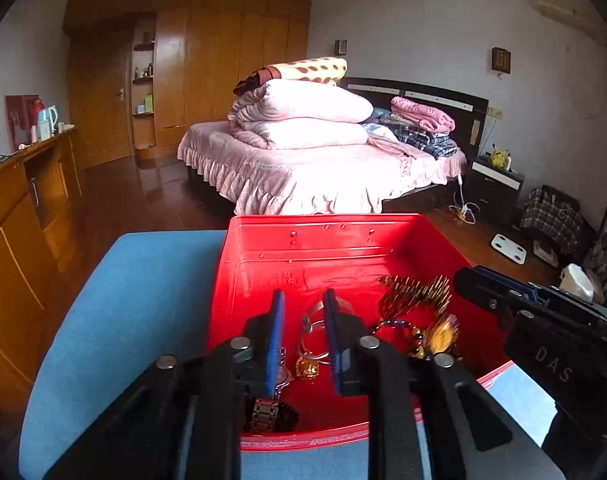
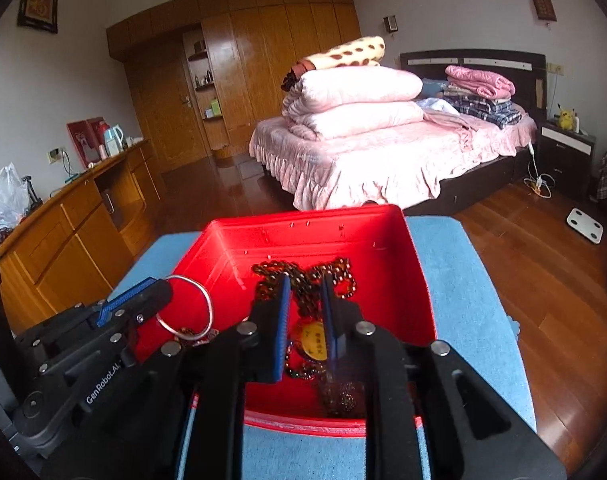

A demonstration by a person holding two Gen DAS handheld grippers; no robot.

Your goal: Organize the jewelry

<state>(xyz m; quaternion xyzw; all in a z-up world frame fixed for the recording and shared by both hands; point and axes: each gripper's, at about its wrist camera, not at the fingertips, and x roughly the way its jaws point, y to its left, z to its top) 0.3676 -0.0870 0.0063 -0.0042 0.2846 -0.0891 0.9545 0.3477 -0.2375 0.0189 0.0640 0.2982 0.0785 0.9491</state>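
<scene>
Both your grippers hung over the red box (image 2: 387, 248), which sat on the blue surface (image 1: 135, 280). Left gripper (image 1: 303, 300) stood partly open around the silver ring (image 2: 185, 306); contact could not be told. Right gripper (image 2: 305, 284) gaped narrowly, empty, above the bead necklace (image 2: 303, 276) and its yellow pendant (image 2: 315, 346). Risk: chains in the box snagging together on lifting. The watch (image 1: 265, 410) lay at the near wall, crowding your left fingers.

Left tongs (image 1: 302, 300) and right tongs (image 2: 306, 286): matte black linkage bodies with round silver pivot screws and ribbed blue finger pads (image 1: 277, 332). White lettering reads "DAS" at right of the left view, "GenRobot.AI" at lower left of the right view.
</scene>
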